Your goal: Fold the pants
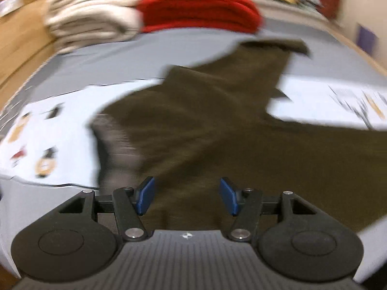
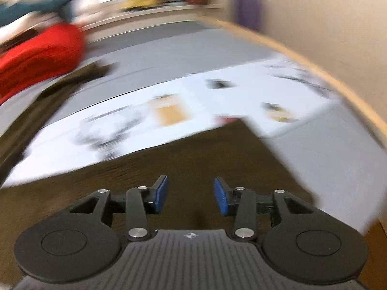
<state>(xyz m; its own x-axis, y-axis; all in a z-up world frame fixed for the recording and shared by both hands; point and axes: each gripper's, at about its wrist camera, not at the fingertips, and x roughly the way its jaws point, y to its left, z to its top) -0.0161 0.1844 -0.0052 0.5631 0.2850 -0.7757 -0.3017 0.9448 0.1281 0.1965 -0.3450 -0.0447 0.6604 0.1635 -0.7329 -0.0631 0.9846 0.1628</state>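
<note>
Dark olive-brown pants [image 1: 205,120] lie spread on the grey table surface [image 1: 108,72], one leg reaching toward the far side. My left gripper [image 1: 186,194] hovers above the near part of the pants, its blue pads [image 1: 146,194] apart with nothing between them. In the right wrist view the same pants [image 2: 181,164] lie under my right gripper [image 2: 190,194], which is open above the cloth and holds nothing. Both views are motion-blurred.
A folded cream stack [image 1: 92,17] and a folded red stack [image 1: 198,7] sit at the far side. White printed sheets [image 2: 217,101] lie under and beside the pants. A wooden table edge [image 2: 326,72] runs along the right.
</note>
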